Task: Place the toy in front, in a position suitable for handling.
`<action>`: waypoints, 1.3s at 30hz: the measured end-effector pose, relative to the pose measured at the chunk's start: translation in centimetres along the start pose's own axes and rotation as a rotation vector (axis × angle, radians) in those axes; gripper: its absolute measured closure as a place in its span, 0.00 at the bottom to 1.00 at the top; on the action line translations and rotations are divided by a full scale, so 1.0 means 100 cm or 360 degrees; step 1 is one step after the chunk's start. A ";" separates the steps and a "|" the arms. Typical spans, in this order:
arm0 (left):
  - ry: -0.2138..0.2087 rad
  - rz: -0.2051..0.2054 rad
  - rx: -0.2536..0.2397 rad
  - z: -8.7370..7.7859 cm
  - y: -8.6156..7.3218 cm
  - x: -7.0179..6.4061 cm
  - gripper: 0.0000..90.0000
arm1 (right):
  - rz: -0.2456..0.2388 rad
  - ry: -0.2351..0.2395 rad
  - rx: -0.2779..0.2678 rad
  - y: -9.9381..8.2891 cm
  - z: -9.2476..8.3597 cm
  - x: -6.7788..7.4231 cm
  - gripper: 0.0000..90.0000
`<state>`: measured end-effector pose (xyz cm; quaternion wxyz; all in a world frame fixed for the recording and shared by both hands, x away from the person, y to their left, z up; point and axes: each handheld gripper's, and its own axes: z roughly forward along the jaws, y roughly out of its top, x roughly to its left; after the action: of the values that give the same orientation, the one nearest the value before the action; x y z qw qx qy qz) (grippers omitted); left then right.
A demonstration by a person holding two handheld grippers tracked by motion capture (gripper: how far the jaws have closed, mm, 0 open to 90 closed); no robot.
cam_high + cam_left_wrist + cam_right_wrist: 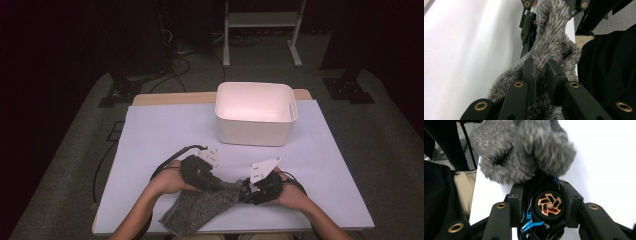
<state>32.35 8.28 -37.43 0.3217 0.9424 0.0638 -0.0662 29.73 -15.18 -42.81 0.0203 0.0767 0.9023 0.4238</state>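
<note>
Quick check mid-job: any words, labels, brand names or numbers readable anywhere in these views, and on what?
None can be read.
White bin: plain, no label.
Toy car in the right gripper: blue marks, too blurred to read.
Grey fuzzy cloth in the left gripper: no tag visible.

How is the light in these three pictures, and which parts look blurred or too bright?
High view: the room around is dark, the white plastic bin glows pinkish inside, and the picture is soft overall. Left gripper view: the white table surface is washed out, while the fuzzy grey cloth is fairly sharp. Right gripper view: the cloth is blurred up close.
</note>
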 end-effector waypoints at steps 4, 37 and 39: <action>0.0018 0.0006 0.0004 -0.002 0.000 0.000 0.88 | 0.0021 -0.0011 0.0032 -0.007 -0.002 0.000 0.60; 0.0176 0.0230 -0.0067 -0.005 0.029 -0.027 0.56 | 0.0101 -0.0050 -0.0008 -0.022 -0.003 0.001 0.60; 0.0172 0.0259 -0.0040 0.004 0.030 -0.028 0.55 | 0.0099 -0.0055 -0.0010 -0.022 -0.004 0.002 0.60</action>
<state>30.05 5.43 -35.49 0.3340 0.9425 0.0052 0.0117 29.24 -16.83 -44.28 0.0229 0.1119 0.8976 0.4258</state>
